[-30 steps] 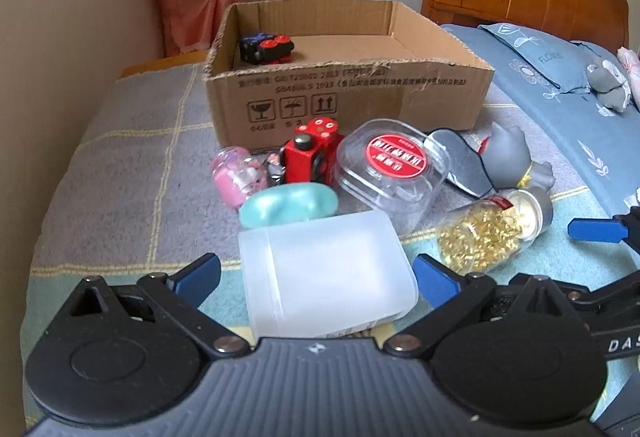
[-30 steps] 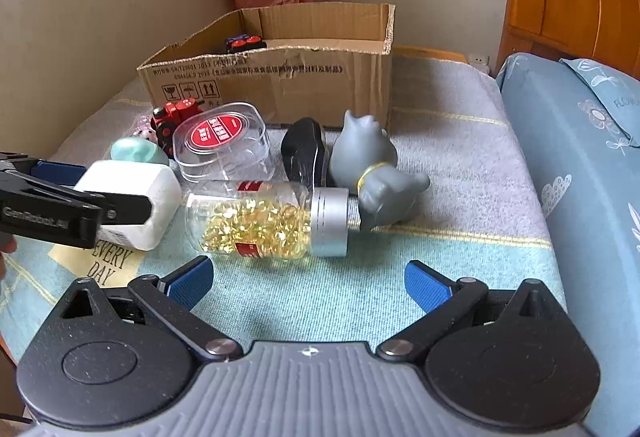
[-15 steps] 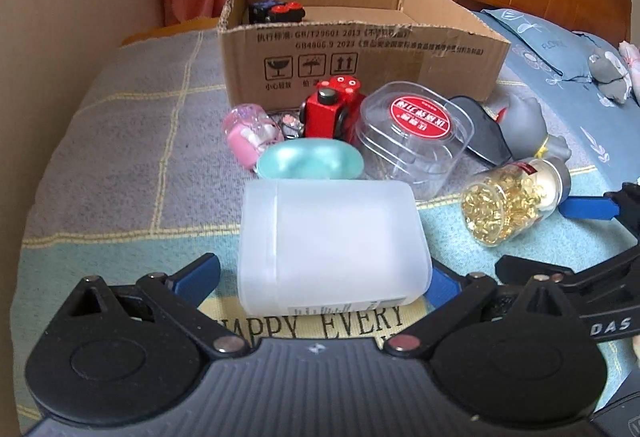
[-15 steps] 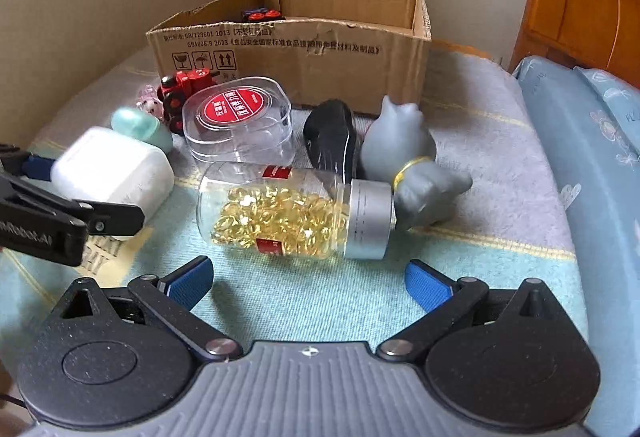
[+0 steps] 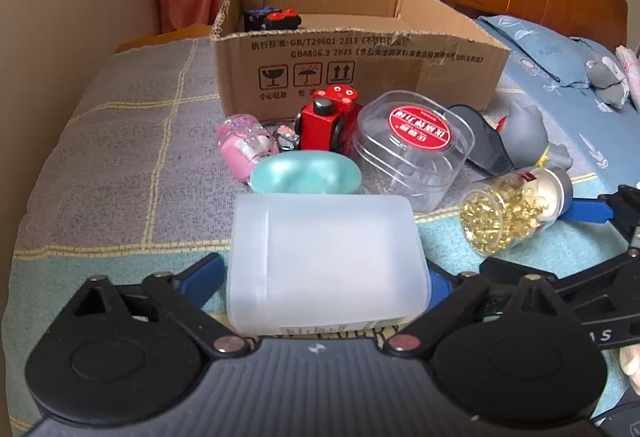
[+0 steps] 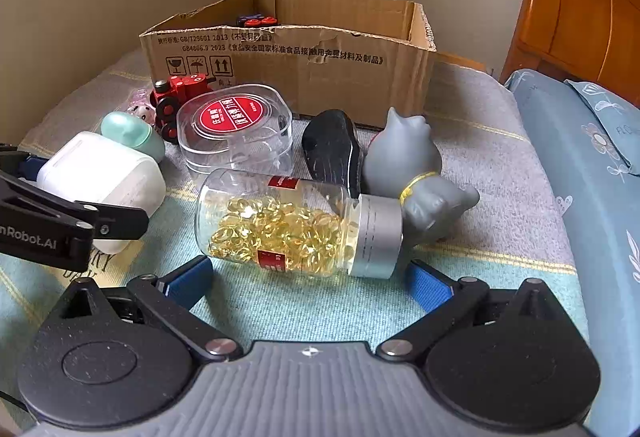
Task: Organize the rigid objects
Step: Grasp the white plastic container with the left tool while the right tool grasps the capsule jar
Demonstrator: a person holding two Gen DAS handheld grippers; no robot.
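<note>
Frosted white plastic box [image 5: 326, 257] lay on bed, dead between my left gripper [image 5: 324, 277] fingers, which were just closing, blue pads at its sides. Right gripper [image 6: 310, 277] spread wide, capsule bottle [image 6: 296, 229] crosswise just ahead.

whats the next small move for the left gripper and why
Probably finish closing on the white box, then lift it toward the carton. The left gripper straddles the box, a blue finger by each side, and its jaws have just been closing. Whether the pads press yet I cannot tell. The box lies on the bed and the carton has room.
</note>
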